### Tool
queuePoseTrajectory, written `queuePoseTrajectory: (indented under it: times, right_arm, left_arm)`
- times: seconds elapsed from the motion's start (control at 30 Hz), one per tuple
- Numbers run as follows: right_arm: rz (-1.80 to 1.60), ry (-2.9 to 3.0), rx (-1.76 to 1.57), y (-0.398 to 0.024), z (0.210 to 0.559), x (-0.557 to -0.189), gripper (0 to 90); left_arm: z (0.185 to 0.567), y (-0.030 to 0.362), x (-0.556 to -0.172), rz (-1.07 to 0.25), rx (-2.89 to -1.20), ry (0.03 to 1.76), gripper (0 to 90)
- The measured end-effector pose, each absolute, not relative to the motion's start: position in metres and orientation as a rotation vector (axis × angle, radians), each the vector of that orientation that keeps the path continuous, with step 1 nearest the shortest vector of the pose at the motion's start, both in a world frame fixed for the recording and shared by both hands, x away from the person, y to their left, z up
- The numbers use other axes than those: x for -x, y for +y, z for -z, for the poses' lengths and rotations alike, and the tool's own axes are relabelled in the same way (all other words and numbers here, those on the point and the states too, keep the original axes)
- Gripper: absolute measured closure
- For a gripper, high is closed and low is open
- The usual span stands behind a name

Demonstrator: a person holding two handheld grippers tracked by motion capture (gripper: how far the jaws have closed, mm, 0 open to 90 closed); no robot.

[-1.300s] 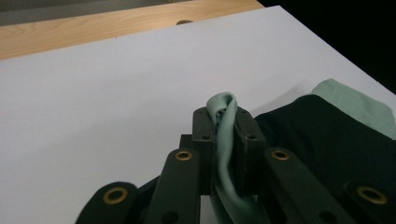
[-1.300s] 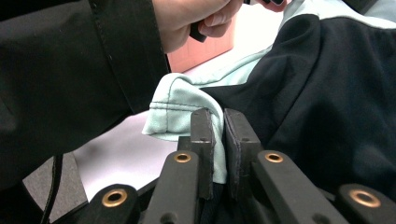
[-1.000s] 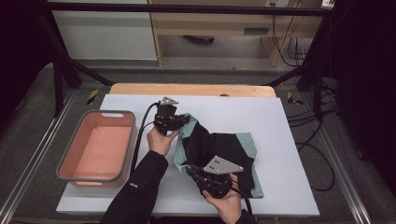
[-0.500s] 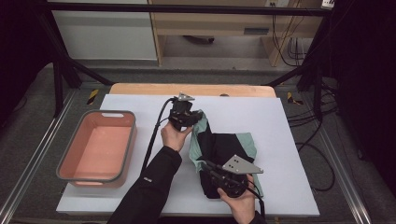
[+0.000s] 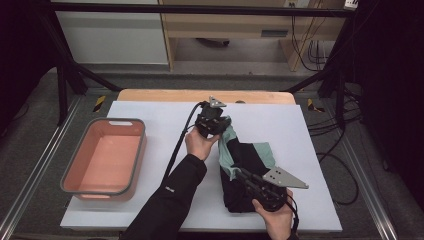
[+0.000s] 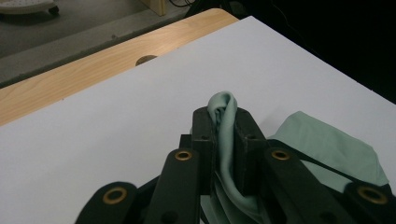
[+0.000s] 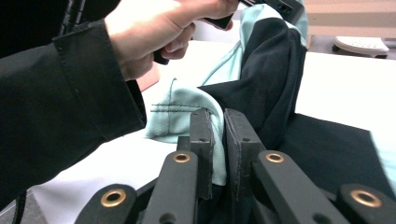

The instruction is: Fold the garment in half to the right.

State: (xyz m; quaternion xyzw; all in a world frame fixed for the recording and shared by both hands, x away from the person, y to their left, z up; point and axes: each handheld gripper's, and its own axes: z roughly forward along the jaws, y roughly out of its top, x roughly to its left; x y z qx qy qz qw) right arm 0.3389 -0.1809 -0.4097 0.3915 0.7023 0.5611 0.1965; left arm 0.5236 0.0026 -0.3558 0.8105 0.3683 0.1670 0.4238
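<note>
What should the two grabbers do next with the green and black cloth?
Probably draw it across and lay it down to finish the fold: the left gripper and right gripper each pinch an edge of the mint-green and black cloth garment, lifted above the white table.

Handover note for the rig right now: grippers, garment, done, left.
Left hand-held gripper: shut on a mint-green fold of the garment, held toward the far side of the white table.
Right hand-held gripper: shut on a mint edge of the same garment, near the person.
Garment: black and mint, partly lifted between the two grippers, the rest lying on the table.
Pink tub: at the left, nothing in it.
Done: both grips taken.
Left: probably folding it or putting it into the tub.
</note>
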Motion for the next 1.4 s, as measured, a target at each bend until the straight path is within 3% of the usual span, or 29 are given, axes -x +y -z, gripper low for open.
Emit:
queuePoseTrajectory:
  times: [0.63,1.4]
  right_arm:
    - [-1.487,1.915,-1.207,-0.22,0.425,-0.336,82.5]
    - [-1.386,1.941,-1.292,-0.243,0.438,-0.333,81.0]
  left_arm:
    - [0.374,-0.056,-0.534,-0.407,-2.105,0.868,80.4]
    - [0.408,-0.086,-0.541,-0.322,-2.092,0.892,77.3]
